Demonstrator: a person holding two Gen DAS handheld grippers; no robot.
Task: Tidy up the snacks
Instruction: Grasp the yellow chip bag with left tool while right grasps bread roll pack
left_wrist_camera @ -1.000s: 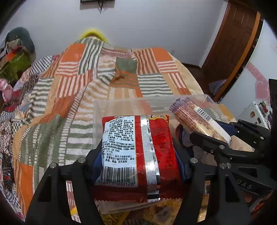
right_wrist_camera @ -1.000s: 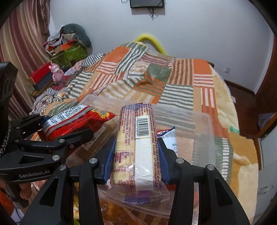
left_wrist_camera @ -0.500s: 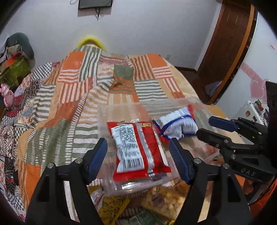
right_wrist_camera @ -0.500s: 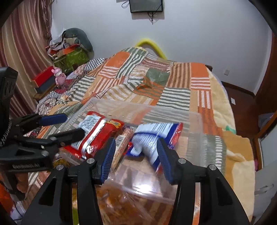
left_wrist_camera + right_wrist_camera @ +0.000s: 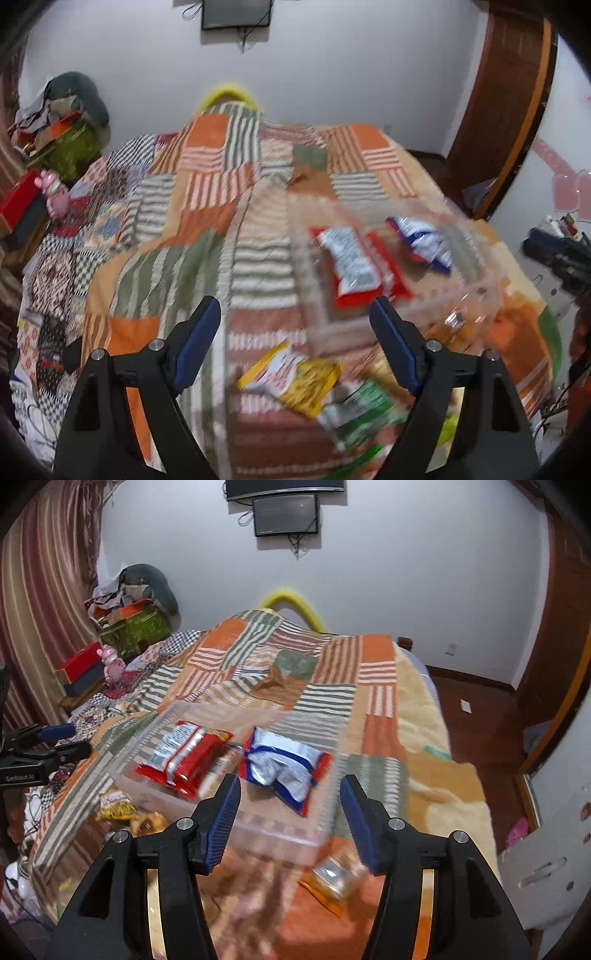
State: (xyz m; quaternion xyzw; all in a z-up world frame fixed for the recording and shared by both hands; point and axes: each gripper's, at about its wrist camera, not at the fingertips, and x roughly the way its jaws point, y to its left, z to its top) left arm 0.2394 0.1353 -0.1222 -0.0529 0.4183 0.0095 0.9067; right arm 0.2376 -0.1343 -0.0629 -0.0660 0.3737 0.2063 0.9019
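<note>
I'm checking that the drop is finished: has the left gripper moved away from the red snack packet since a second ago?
Yes. The left gripper, jaws just opening and empty, has pulled back leftward from the red snack packet, which lies in the clear bin.

Your right gripper (image 5: 290,818) hangs over the near side of the clear plastic bin (image 5: 280,836) with its blue-padded jaws apart and nothing between them; they have just been opening. Inside the bin, a red snack packet (image 5: 184,755) lies toward the left wall and a blue-and-white packet (image 5: 284,766) sits just beside it on the right, both flat on the bottom. The bin rests on the patchwork bedspread (image 5: 314,668). More snack packets lie outside its near edge: a yellow one (image 5: 112,805) at the left corner, an orange one (image 5: 330,880) by the right, blurred. Your left gripper (image 5: 55,740) shows at the left edge, jaws parted.
</note>
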